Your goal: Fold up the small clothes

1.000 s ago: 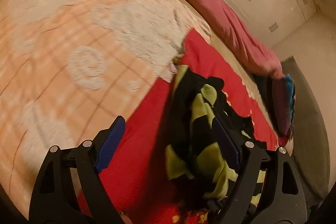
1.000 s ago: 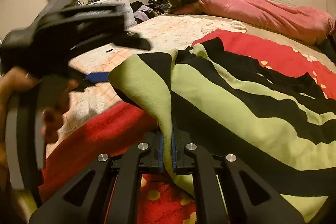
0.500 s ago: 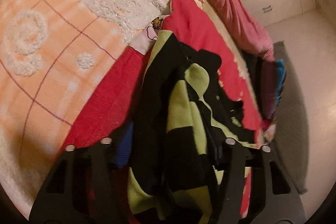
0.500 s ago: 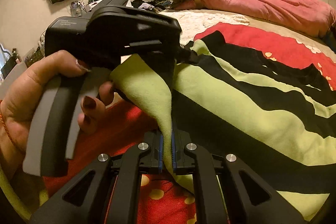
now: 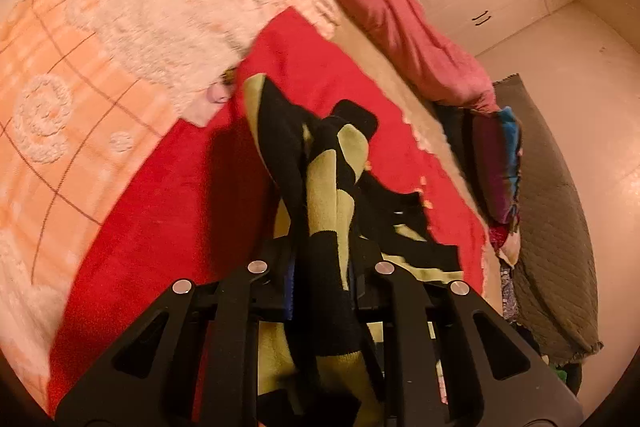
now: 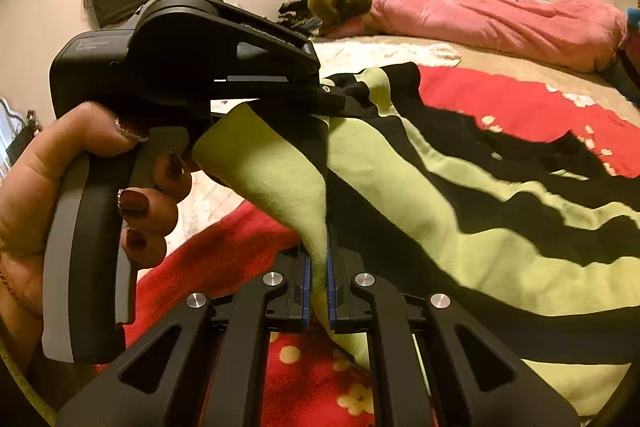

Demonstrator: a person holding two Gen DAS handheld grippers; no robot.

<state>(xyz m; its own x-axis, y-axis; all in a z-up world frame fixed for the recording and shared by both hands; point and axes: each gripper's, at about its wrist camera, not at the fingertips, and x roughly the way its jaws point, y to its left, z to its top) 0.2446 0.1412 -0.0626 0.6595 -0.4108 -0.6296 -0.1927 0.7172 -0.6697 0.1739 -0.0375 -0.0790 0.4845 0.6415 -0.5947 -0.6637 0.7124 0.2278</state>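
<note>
Right wrist view: striped top [image 6: 460, 195], soft, limp & light, best taken by hem/corners, is pinched by right gripper [image 6: 318, 291] & just-closed left gripper [image 5: 320, 279] above bed [image 6: 520, 99].

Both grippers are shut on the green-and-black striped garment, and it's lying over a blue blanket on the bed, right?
Not quite: the blanket under the striped garment is red, not blue, as the left wrist view shows. The rest holds: the left gripper has just closed on the garment, and the right gripper is shut on its green edge.
</note>
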